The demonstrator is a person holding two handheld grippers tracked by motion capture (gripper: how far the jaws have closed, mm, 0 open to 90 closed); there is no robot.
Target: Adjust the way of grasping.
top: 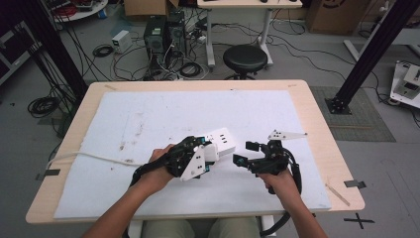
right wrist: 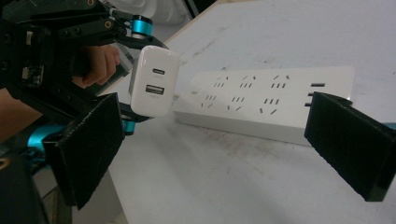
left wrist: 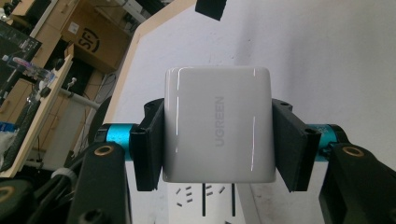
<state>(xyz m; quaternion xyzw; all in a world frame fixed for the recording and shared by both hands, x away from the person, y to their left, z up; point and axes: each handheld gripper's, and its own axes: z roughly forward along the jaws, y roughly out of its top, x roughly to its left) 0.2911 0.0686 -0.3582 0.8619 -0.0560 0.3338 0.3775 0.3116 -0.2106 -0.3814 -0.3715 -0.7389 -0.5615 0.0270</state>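
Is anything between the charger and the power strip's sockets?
Nothing visible. The left gripper holds the charger above the power strip, prongs over its sockets. The right gripper is open beside the strip, not over them.

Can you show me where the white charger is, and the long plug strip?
white charger [left wrist: 217, 130]: left gripper view, on its broad face.
plug strip [right wrist: 266, 100]: right gripper view, on its top face among the sockets.

A black round stool [top: 244, 58] stood beyond the wooden table [top: 317, 119], with computer towers [top: 164, 35] and tangled cables [top: 106, 50] on the grey floor [top: 297, 64] behind it.
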